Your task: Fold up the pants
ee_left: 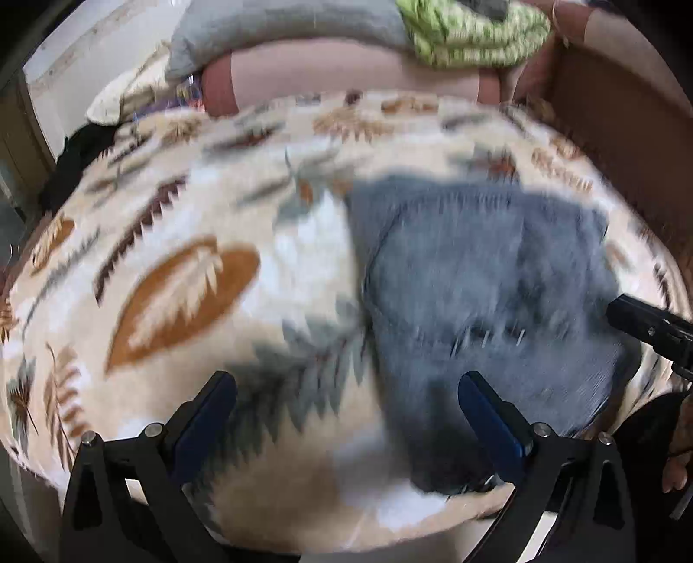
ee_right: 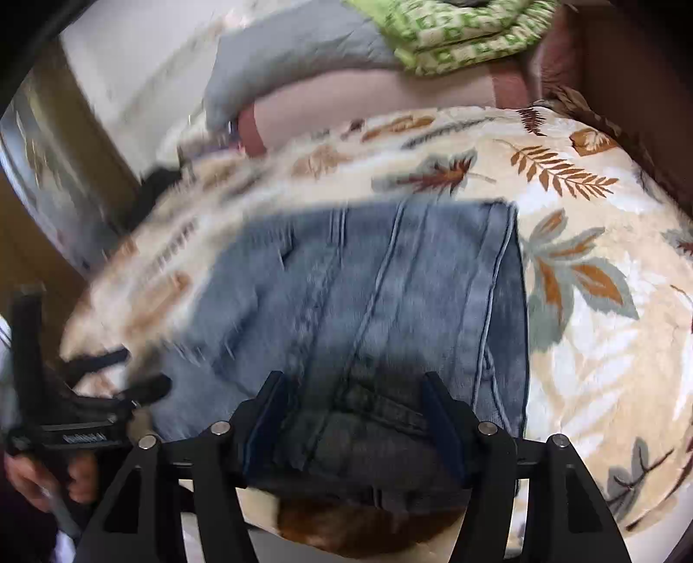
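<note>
Folded blue jeans (ee_left: 489, 277) lie flat on a cream leaf-print blanket (ee_left: 182, 294). My left gripper (ee_left: 348, 389) hovers open at their left edge; its right finger (ee_left: 489, 411) is over the denim and its left one over the blanket. In the right wrist view the jeans (ee_right: 390, 281) fill the middle. My right gripper (ee_right: 355, 389) stands open over their near end, the fabric lying flat between the fingers. The left gripper (ee_right: 138, 370), held by a hand (ee_right: 26, 472), shows at the jeans' left side. A black finger (ee_left: 641, 325) of the right gripper enters at the right edge.
A green patterned folded cloth (ee_left: 476, 34) and a grey pillow (ee_left: 281, 30) rest on a pink bolster (ee_left: 346, 73) at the far end. A brown bed frame (ee_left: 628, 143) runs along the right. Dark cloth (ee_left: 82, 147) lies at the far left.
</note>
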Demonstrator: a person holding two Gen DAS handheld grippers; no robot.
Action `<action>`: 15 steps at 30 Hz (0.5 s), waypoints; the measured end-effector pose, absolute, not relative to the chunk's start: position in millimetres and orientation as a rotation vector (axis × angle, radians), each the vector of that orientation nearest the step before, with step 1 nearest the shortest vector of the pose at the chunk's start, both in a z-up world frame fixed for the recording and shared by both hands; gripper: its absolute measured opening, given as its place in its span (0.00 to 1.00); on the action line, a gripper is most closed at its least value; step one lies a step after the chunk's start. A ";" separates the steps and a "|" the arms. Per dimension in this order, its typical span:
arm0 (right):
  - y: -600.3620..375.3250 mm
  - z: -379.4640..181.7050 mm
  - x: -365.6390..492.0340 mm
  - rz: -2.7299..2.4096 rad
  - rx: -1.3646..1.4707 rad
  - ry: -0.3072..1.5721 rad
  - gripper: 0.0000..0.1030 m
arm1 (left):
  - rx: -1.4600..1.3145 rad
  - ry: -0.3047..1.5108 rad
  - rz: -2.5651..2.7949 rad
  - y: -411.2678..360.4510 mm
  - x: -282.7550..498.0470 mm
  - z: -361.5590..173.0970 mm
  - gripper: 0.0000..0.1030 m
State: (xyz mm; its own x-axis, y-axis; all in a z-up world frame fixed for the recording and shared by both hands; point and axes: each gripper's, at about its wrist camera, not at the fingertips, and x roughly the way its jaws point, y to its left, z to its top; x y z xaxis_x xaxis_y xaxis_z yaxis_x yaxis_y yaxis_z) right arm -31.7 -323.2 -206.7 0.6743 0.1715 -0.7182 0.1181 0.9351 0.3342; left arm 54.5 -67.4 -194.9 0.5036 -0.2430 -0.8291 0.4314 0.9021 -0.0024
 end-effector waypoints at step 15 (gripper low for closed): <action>-345.3 -225.3 53.9 0.046 0.509 0.852 0.69 | 0.266 1.064 -0.276 -128.9 165.5 -225.5 0.99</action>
